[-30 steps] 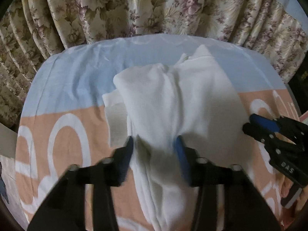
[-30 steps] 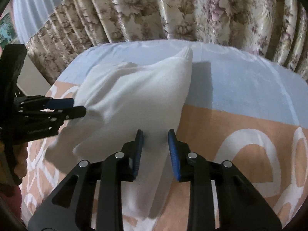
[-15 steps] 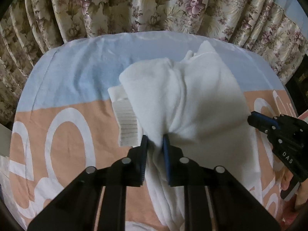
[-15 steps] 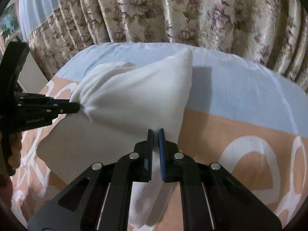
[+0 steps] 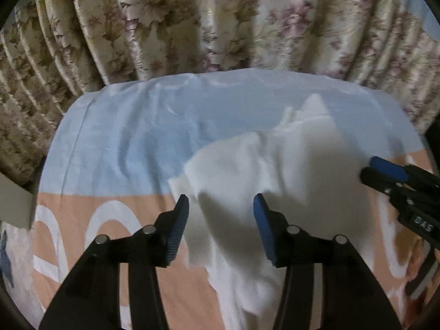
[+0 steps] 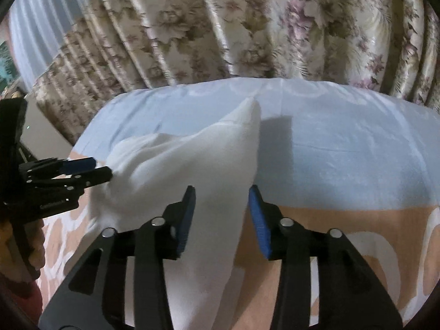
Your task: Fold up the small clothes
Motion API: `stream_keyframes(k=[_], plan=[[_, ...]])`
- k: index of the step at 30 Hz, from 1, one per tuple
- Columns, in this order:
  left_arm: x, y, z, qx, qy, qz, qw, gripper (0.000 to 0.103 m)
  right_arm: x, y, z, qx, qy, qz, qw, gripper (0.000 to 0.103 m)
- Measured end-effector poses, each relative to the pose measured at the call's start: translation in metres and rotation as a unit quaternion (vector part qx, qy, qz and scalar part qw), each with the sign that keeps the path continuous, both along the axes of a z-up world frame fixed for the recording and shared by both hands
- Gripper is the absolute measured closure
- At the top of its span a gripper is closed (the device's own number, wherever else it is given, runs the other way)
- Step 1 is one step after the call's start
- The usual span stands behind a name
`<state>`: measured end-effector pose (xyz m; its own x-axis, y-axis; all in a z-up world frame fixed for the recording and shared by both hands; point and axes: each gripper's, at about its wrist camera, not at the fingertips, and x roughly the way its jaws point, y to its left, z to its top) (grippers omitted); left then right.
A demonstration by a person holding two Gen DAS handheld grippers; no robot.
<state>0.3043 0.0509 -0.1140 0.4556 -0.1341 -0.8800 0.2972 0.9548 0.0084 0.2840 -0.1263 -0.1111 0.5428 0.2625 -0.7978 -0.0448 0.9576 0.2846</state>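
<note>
**Both tools parting over a white garment on the bed**

The left tool (image 5: 221, 211) has its jaws opening, the blue-padded fingers (image 5: 180, 220) standing apart on either side of a fold of the white garment (image 5: 264, 176). The cloth lies between them, but neither pad presses on it. The right tool (image 6: 222, 203) is likewise opening, its fingers apart, with the near edge of the same garment running between them and no grip on it.

In the left wrist view the right tool (image 5: 385, 170) enters from the right edge, its tip at the garment's right side. In the right wrist view the left tool (image 6: 90, 169) comes in from the left, its tip touching the garment's bunched left end.

The garment lies crumpled in a loose heap, with one corner pointing toward the far side of the bed. It rests on a bedsheet (image 5: 123, 143) that is pale blue at the far side and peach with white looping shapes nearer the tools. Behind the bed hangs a pleated floral curtain (image 5: 192, 27).
</note>
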Motion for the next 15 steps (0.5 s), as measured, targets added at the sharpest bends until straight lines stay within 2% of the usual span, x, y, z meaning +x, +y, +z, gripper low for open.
stream_keyframes(k=[2, 3, 4, 5, 6, 7, 9, 12, 15], plan=[[0.007, 0.002, -0.007, -0.009, 0.008, 0.001, 0.9999, 0.053, 0.004, 0.0, -0.01, 0.007, 0.013, -0.005, 1.0, 0.059], [0.008, 0.004, -0.007, -0.014, 0.008, 0.0, 0.9999, 0.056, 0.006, 0.002, -0.015, 0.011, 0.018, -0.005, 1.0, 0.071], [0.008, 0.006, -0.008, -0.018, 0.007, -0.003, 0.9998, 0.067, 0.006, 0.004, -0.017, 0.02, 0.015, 0.0, 1.0, 0.081], [0.007, 0.009, -0.008, -0.024, 0.007, -0.008, 0.9997, 0.081, 0.004, 0.008, -0.016, 0.013, 0.005, 0.0, 1.0, 0.083], [0.005, 0.011, -0.007, -0.023, 0.005, -0.008, 0.9997, 0.086, 0.002, 0.012, -0.013, 0.001, -0.007, 0.006, 1.0, 0.086], [0.004, 0.014, -0.007, 0.0, -0.006, 0.0, 1.0, 0.095, -0.001, 0.018, -0.009, -0.015, -0.02, 0.014, 1.0, 0.087], [0.006, 0.022, -0.015, 0.037, -0.007, 0.014, 0.9992, 0.097, -0.001, 0.025, -0.008, -0.042, -0.029, 0.023, 0.998, 0.088], [0.005, 0.044, -0.025, 0.005, 0.022, 0.035, 0.9991, 0.097, 0.001, 0.021, -0.014, -0.042, -0.018, 0.022, 0.999, 0.085], [-0.015, 0.046, -0.01, -0.006, 0.005, 0.027, 0.9996, 0.097, -0.008, 0.014, -0.005, -0.018, -0.032, 0.023, 0.999, 0.079]])
